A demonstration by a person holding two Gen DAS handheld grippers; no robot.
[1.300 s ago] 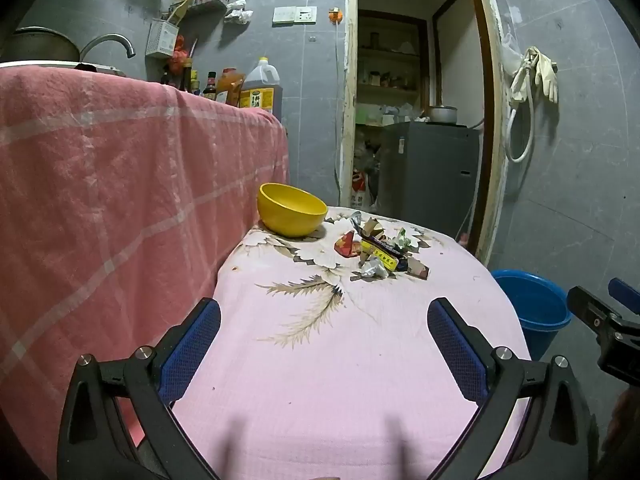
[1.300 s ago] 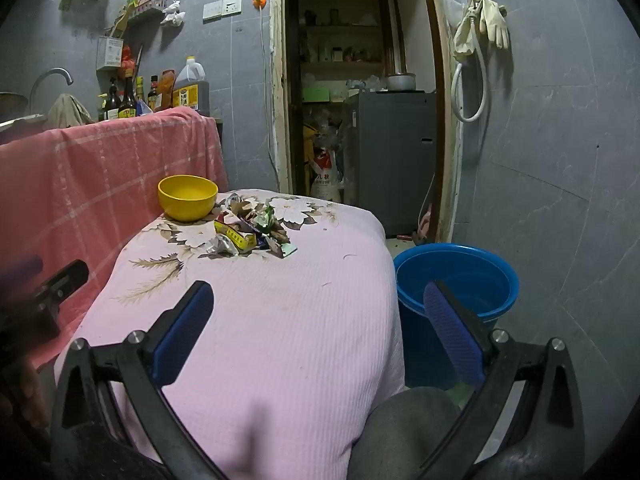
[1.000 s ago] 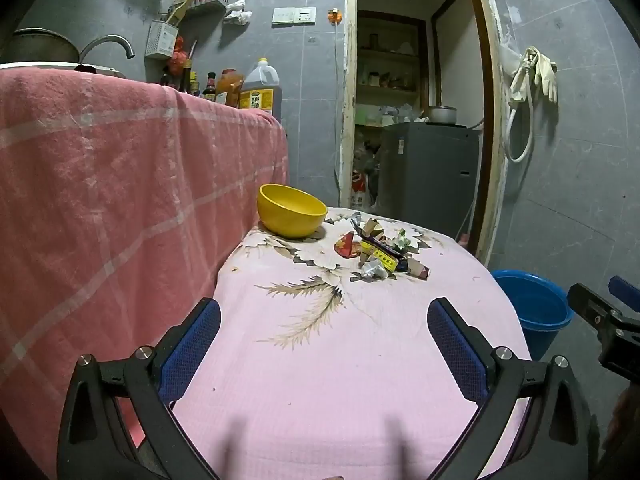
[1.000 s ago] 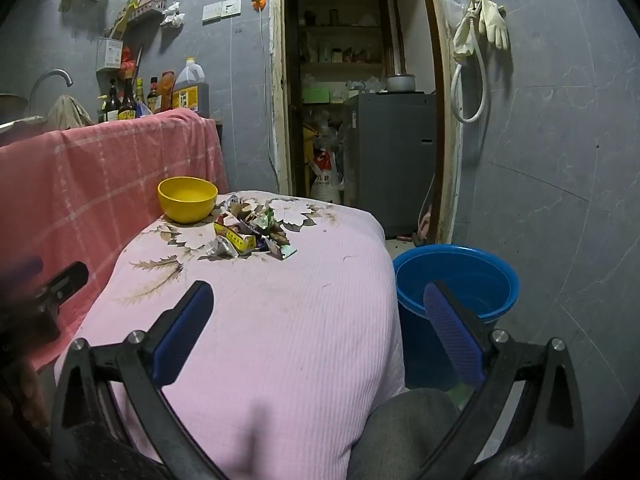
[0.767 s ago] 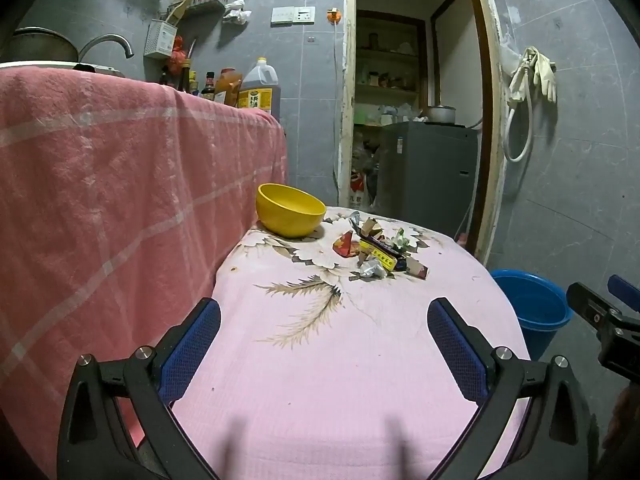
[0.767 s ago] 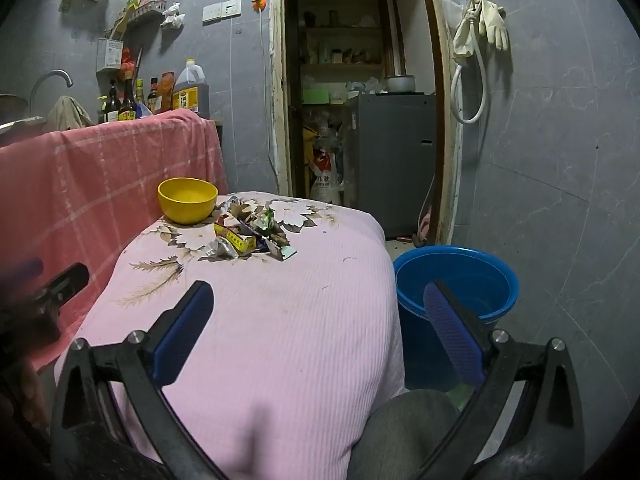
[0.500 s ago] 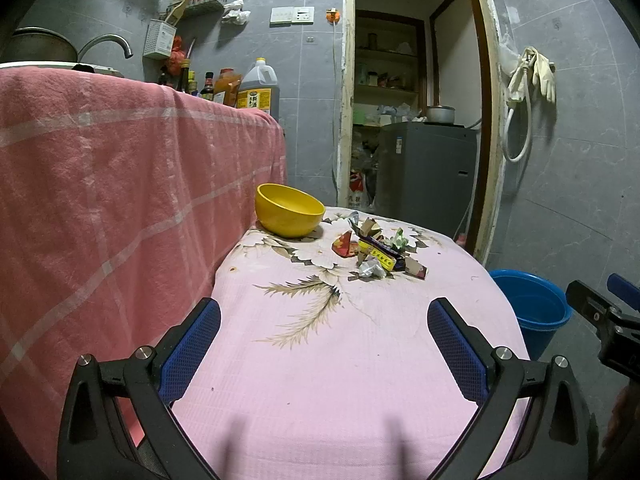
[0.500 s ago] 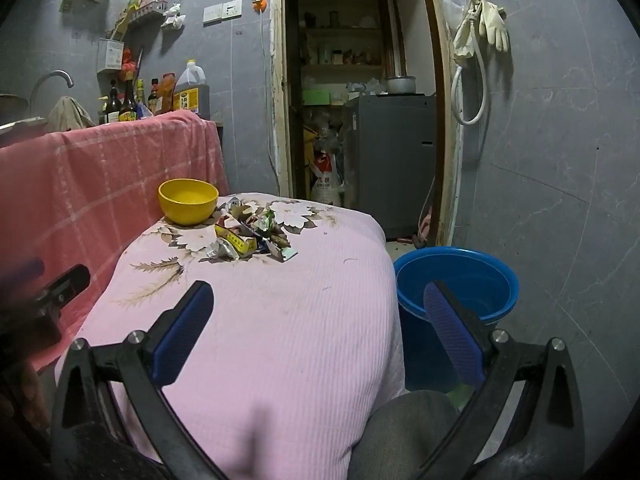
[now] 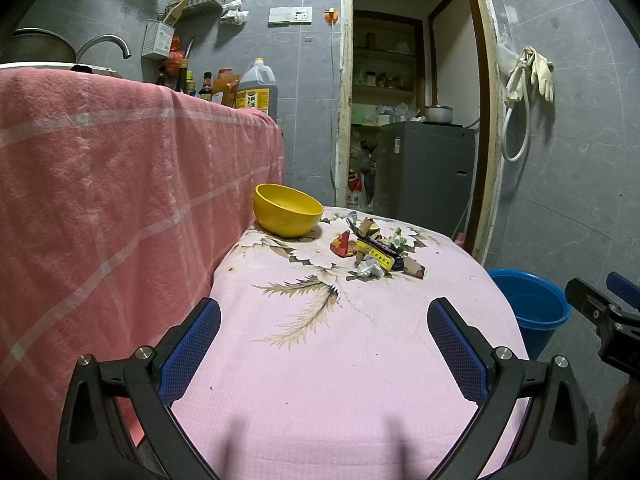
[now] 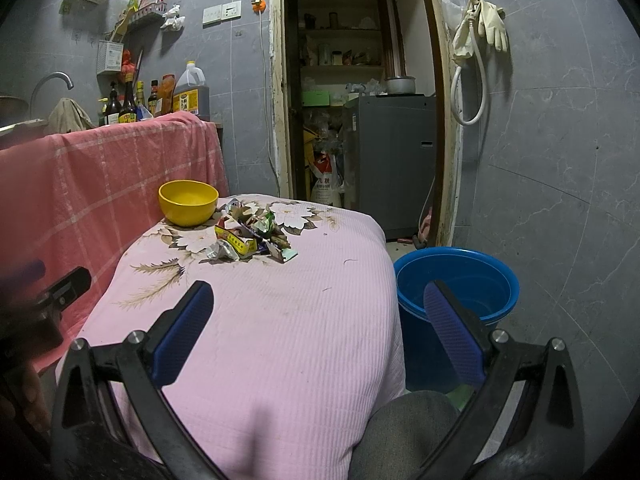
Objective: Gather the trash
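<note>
A low table under a pink quilted cloth with a printed flower pattern (image 9: 340,360) fills the middle of both views. A heap of crumpled wrappers and paper scraps (image 9: 374,250) is seen just above the centre of the left wrist view, lying on the flowered part of the cloth; in the right wrist view the same heap (image 10: 250,238) sits left of centre. A round yellow plastic bowl (image 9: 287,216) stands upright just to the left of the heap, close beside it, with nothing visible inside.

The left gripper (image 9: 324,324) is shown at the bottom of its frame with its blue-padded fingers (image 9: 190,350) spread wide and nothing between them, held above the near part of the cloth, well apart from the heap. The right gripper (image 10: 318,306) is likewise spread wide and holds nothing; one finger appears over the cloth, the other in front of a round blue plastic bucket (image 10: 456,284) standing on the floor at the lower right, just beside the table edge.

A pink checked cloth (image 9: 100,184) hangs over the counter at the left of the frame.
</note>
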